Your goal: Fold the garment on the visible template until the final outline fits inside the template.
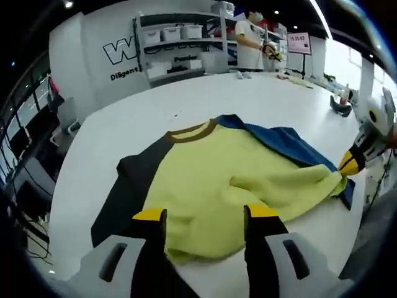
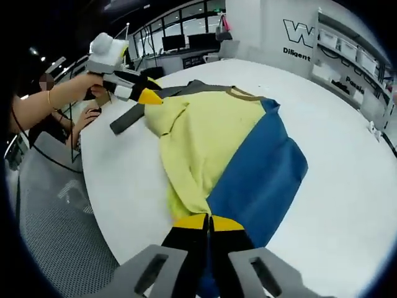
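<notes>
Folding has begun: the garment (image 1: 223, 180) lies near the white table's (image 1: 136, 118) front edge. Right gripper (image 2: 209, 218) is clenched on its hem, left gripper (image 1: 205, 214) spread empty above it; next, carry the pinched edge across

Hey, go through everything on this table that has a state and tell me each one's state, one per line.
garment: partly folded, yellow side turned over the blue and black parts, lying on the white table.
left gripper: open, jaws apart over the yellow hem.
right gripper: shut on the garment's edge.
</notes>
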`<state>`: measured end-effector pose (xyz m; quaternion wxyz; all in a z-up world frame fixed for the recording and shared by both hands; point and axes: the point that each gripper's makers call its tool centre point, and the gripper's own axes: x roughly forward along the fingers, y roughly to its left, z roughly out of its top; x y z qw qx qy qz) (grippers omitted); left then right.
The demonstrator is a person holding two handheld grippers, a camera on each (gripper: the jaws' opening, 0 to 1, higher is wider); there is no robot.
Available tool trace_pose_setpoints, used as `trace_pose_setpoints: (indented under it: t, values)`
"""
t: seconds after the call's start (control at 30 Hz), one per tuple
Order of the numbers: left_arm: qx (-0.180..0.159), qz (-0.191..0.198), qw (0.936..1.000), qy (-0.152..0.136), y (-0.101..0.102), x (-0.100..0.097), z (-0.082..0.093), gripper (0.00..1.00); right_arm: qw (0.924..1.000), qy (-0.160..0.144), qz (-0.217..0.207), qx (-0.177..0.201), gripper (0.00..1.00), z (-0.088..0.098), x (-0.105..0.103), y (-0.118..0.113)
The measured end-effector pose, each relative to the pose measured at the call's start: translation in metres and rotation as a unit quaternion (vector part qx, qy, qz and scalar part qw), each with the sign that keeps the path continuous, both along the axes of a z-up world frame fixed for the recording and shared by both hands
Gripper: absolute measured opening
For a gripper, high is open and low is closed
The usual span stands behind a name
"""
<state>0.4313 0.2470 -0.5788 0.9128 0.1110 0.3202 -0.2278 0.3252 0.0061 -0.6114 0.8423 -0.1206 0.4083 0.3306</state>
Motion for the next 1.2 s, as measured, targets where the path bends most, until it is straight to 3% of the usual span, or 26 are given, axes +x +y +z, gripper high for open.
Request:
trace_pose_setpoints:
  t: [0.17, 0.23, 0.4, 0.7, 0.73, 0.83, 0.9, 1.1, 1.2]
  values:
    - [-0.034, 0.032, 0.9988, 0.013, 0.005, -0.021, -0.002, 0.58, 1.0000, 0.001, -0.003, 0.003, 0.00, 0.002, -0.001, 0.000]
    - [-0.029, 0.031, 0.9990, 0.013, 0.007, -0.025, -0.007, 0.59, 1.0000, 0.001, -0.005, 0.006, 0.00, 0.002, -0.001, 0.000]
    - [-0.064, 0.052, 0.9959, 0.038, 0.006, -0.035, -0.020, 0.57, 0.9998, 0.006, -0.014, 0.015, 0.00, 0.002, -0.002, 0.000]
    - [-0.093, 0.060, 0.9915, 0.068, -0.003, -0.041, -0.038, 0.53, 0.9996, 0.007, -0.017, 0.021, 0.00, 0.002, -0.003, 0.000]
    - [-0.100, 0.059, 0.9909, 0.068, -0.005, -0.040, -0.038, 0.51, 0.9996, 0.007, -0.017, 0.022, 0.00, 0.002, -0.003, 0.000]
    - [-0.179, 0.056, 0.9798, 0.069, -0.026, -0.037, -0.031, 0.45, 0.9995, 0.007, -0.018, 0.025, 0.00, 0.002, -0.003, 0.000]
    - [-0.175, 0.045, 0.9815, 0.064, -0.030, -0.035, -0.033, 0.45, 0.9994, 0.008, -0.020, 0.029, 0.00, 0.003, -0.003, 0.001]
    - [-0.157, 0.024, 0.9845, 0.074, -0.036, -0.037, -0.040, 0.22, 0.9993, 0.007, -0.021, 0.030, 0.00, 0.003, -0.003, 0.001]
    - [-0.152, 0.026, 0.9851, 0.076, -0.033, -0.037, -0.041, 0.00, 0.9993, 0.006, -0.022, 0.032, 0.00, 0.003, -0.003, 0.001]
